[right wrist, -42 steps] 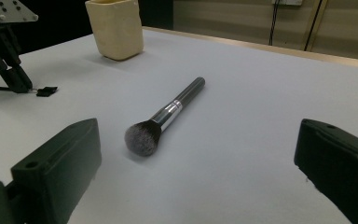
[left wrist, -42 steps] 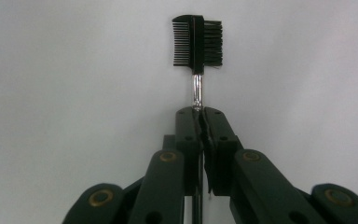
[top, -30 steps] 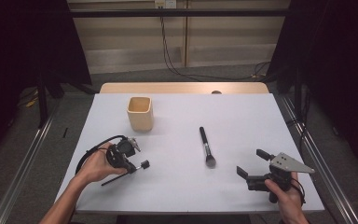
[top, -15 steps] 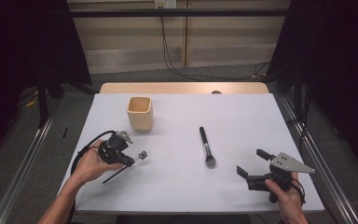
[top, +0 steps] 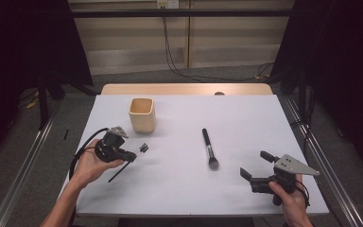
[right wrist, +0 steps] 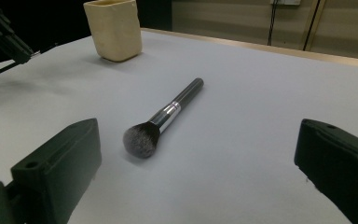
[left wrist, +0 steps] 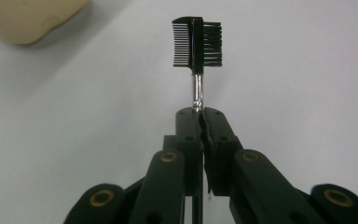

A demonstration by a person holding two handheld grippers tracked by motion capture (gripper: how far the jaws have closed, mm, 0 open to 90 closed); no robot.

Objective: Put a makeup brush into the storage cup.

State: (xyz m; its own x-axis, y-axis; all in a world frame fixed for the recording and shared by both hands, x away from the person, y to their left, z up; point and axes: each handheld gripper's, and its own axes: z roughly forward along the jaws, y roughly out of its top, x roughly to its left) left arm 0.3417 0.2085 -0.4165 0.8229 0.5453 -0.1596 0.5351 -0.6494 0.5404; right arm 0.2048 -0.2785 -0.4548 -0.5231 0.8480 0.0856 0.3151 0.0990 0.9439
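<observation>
Clenched tight, the jaws of my left gripper [left wrist: 200, 116] hold a small brow comb-and-brush [left wrist: 197, 43] by its thin metal neck, just below the head. Its head sticks out past my fingertips, fine comb teeth on one side and short dark bristles on the other. In the high view my left gripper [top: 131, 155] sits over the left part of the white table [top: 246, 118], with the comb-and-brush [top: 143, 148] head pointing toward the middle and its long thin handle slanting back down past my hand. From that view the tool looks lifted off the surface, though I cannot tell for sure.

Just beyond my left gripper stands a cream cup [top: 142, 114], upright and apart from the tool; the left gripper view catches its blurred edge at the top left corner.

On the other side, the jaws of my right gripper [top: 260, 165] stand released and wide apart, holding nothing, low near the right front of the table. Between those jaws, in the right gripper view, a makeup brush [right wrist: 162, 118] lies flat on the table, its fluffy dark head toward me and its black handle pointing away. It is well apart from the cup [right wrist: 113, 29] and from both of my grippers.
</observation>
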